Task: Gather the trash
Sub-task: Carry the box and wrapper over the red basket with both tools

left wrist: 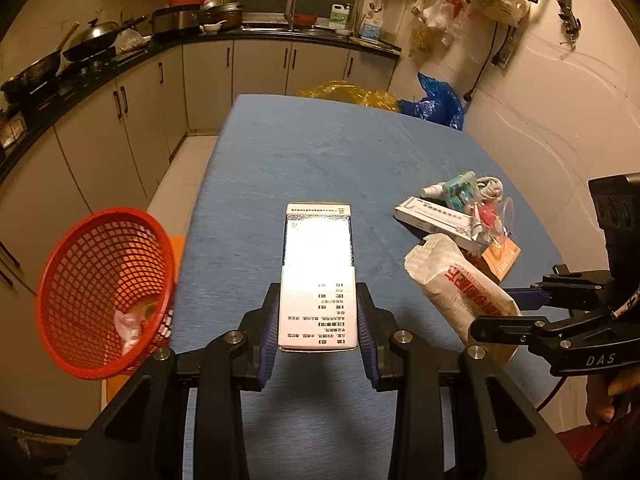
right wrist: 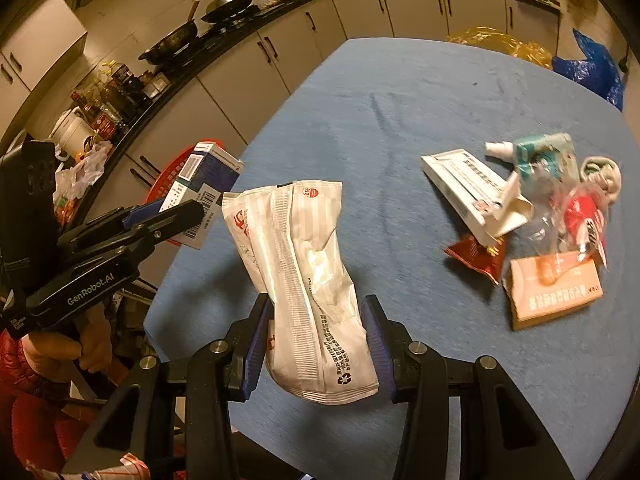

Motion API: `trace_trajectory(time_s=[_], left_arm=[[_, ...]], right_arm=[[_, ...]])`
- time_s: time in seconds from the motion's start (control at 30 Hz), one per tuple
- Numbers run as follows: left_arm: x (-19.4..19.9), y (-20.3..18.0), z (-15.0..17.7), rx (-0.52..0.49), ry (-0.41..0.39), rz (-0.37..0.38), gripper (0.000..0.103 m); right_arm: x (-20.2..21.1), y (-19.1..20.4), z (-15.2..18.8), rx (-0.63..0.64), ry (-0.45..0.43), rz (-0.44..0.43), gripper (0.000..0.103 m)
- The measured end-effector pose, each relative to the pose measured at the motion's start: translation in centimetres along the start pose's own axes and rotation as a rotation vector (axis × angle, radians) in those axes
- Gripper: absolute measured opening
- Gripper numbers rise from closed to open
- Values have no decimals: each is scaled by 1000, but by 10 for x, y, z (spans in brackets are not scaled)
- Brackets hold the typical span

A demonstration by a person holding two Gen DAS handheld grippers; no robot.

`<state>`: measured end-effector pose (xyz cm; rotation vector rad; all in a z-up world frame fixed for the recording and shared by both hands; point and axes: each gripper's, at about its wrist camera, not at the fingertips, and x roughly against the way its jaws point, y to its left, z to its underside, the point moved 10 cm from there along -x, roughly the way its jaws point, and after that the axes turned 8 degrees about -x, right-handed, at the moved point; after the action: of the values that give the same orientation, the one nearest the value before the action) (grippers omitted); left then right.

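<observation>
My left gripper [left wrist: 318, 312] is shut on a white printed carton box [left wrist: 318, 276], held above the blue table [left wrist: 304, 160]. The box also shows in the right wrist view [right wrist: 202, 188]. My right gripper [right wrist: 316, 332] is shut on a crumpled white wrapper bag [right wrist: 304, 280] with red print, lifted over the table; it also shows in the left wrist view [left wrist: 456, 284]. A red mesh basket [left wrist: 106, 292] hangs off the table's left edge, with some scraps inside. A pile of trash [right wrist: 532, 216] lies on the table's right side.
The pile holds a long white box [right wrist: 464, 184], a teal packet [right wrist: 546, 156], a red wrapper [right wrist: 478, 254] and an orange-pink box [right wrist: 554, 288]. Kitchen cabinets [left wrist: 132, 120] run along the left. Yellow [left wrist: 348, 94] and blue [left wrist: 436, 104] bags lie beyond the far table edge.
</observation>
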<state>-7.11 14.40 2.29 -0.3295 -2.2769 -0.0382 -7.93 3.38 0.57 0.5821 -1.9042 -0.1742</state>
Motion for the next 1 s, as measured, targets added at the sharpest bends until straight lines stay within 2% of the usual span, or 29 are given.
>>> trace_trajectory(time_s=[0.43, 1.0], left_arm=[[20, 56, -1, 42, -37, -54, 33], [32, 125, 9, 117, -41, -125, 33]], right_arm=[[-19, 44, -26, 54, -5, -30, 50], [-47, 108, -58, 127, 11, -89, 50]])
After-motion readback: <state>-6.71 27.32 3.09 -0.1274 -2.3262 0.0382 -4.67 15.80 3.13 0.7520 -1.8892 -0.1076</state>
